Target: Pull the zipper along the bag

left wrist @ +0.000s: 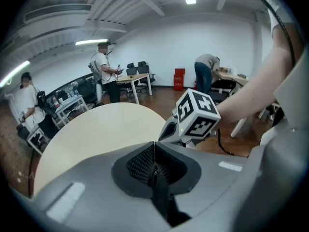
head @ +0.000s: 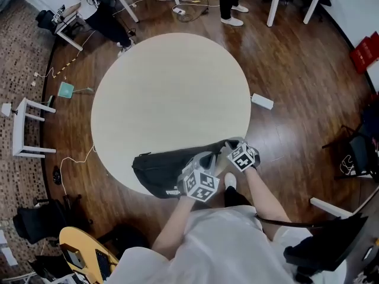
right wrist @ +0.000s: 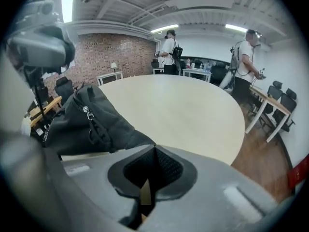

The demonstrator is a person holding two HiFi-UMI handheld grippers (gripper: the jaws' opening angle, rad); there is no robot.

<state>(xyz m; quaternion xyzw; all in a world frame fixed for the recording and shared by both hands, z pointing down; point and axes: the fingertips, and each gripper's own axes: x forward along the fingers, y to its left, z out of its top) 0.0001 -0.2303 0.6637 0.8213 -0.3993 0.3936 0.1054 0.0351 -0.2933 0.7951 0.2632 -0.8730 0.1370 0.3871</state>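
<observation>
A black bag (head: 155,168) lies on the near edge of the round beige table (head: 172,93). Both grippers are at its right end. My left gripper (head: 203,160) is shut on a black zipper pull strap (left wrist: 159,187), with a small metal bit showing between the pads. My right gripper (head: 230,148) is shut on the bag's end fabric (right wrist: 131,140). In the right gripper view the bag (right wrist: 79,127) bulges to the left, and a metal zipper slider (right wrist: 87,112) shows on its top. The right gripper's marker cube (left wrist: 197,114) sits just ahead of my left gripper (left wrist: 154,145).
A white stool (head: 26,129) stands on the floor at the left and a white box (head: 262,101) lies to the table's right. A yellow object (head: 83,253) and black bags sit near my feet. People stand at desks (left wrist: 135,81) beyond the table.
</observation>
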